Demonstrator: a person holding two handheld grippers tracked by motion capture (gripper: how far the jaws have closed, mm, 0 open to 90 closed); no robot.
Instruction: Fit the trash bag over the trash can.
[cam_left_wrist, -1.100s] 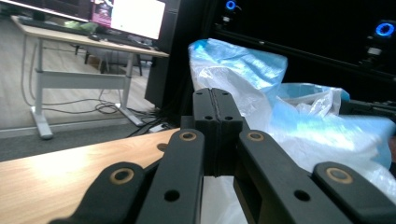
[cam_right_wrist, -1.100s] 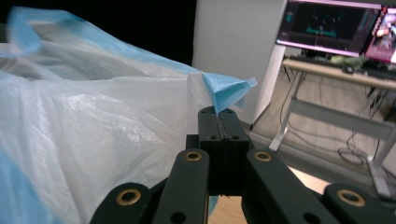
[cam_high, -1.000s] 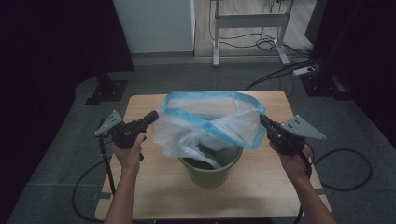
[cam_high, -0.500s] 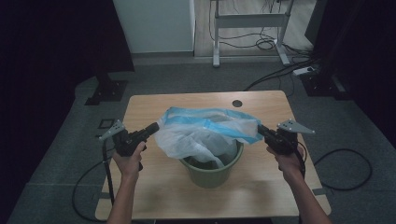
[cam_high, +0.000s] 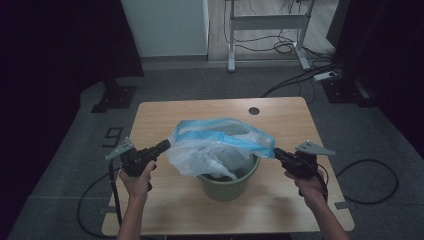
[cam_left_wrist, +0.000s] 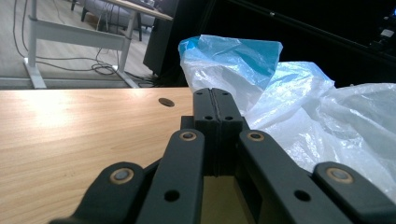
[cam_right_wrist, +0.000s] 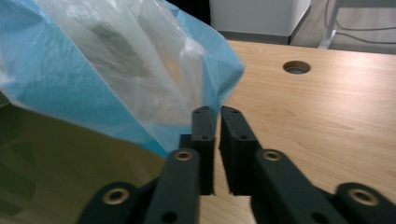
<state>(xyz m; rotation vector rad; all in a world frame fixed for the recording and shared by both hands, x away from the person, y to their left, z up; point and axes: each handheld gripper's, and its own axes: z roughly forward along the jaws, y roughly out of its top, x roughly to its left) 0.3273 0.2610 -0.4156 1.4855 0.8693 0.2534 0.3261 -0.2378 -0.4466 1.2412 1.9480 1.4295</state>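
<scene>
High view: a blue-edged clear plastic bag (cam_high: 220, 145) drapes over a green bucket (cam_high: 227, 182) standing mid-counter (cam_high: 165, 117). Left tongs (cam_high: 165, 145) sit clenched at the bag's left edge; whether film is pinched I cannot tell. Right tongs (cam_high: 276, 151) have just been opening, a narrow gap showing, bag edge just beside the tips.

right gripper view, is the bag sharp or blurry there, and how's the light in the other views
Right gripper view: the bag is soft and out of focus, the table sharper. Left gripper view: crisp, with glare on the wood. High view: dim, dark at the edges, bucket shadowed.
</scene>
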